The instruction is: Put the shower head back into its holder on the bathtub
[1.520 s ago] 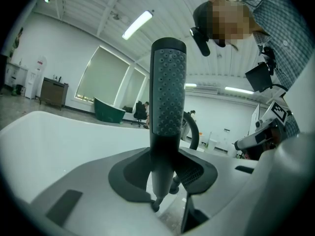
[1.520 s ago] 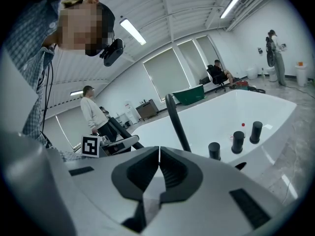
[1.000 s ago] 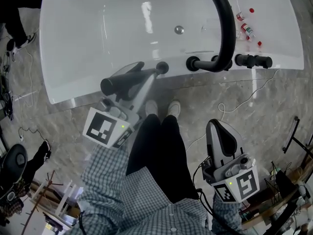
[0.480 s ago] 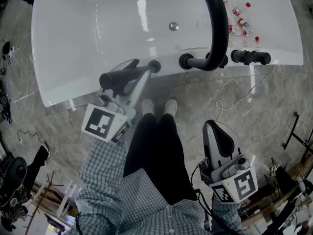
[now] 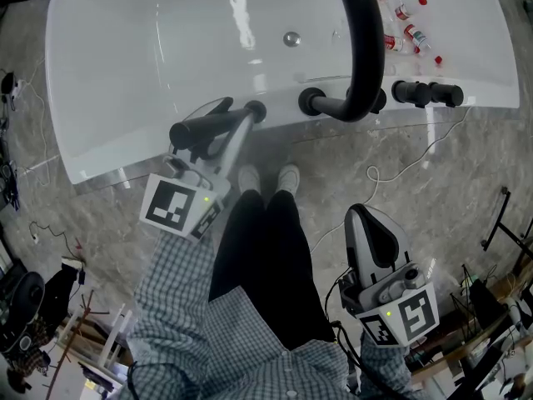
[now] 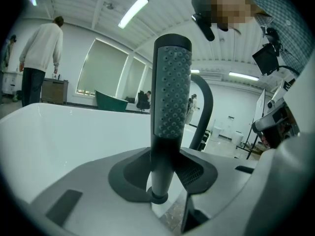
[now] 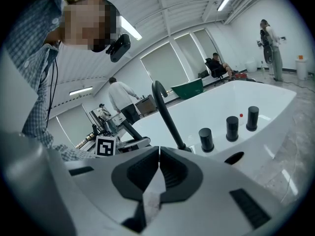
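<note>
The left gripper [image 6: 165,173] is clamped on the stem of the black shower head [image 6: 171,82]. In the left gripper view the head stands upright between the jaws, its dotted spray face turned to the camera. In the head view the same gripper [image 5: 212,136] reaches over the near rim of the white bathtub [image 5: 166,57]. There the shower head [image 5: 190,131] lies across the jaws, its thick end out to the left over the tub. Its narrow end is at a round black fitting [image 5: 256,111] on the rim — whether it is seated there cannot be told.

The right gripper [image 7: 158,173] has its jaws pressed together with nothing between them. The head view shows it [image 5: 368,217] well apart from the tub, low at the person's right side over the grey marbled floor [image 5: 466,165].

Just right of the fitting a black arched faucet [image 5: 366,48] rises from the rim, with black knobs [image 5: 429,94] further right. Small red-capped bottles [image 5: 408,27] lie on the ledge behind. A thin cable [image 5: 400,173] trails across the floor near the knobs. The person's white shoes [image 5: 268,177] and black trousers [image 5: 266,248] face the tub — between the two grippers. In the left gripper view, a person in a white top [image 6: 42,53] stands beyond the tub's far side.
</note>
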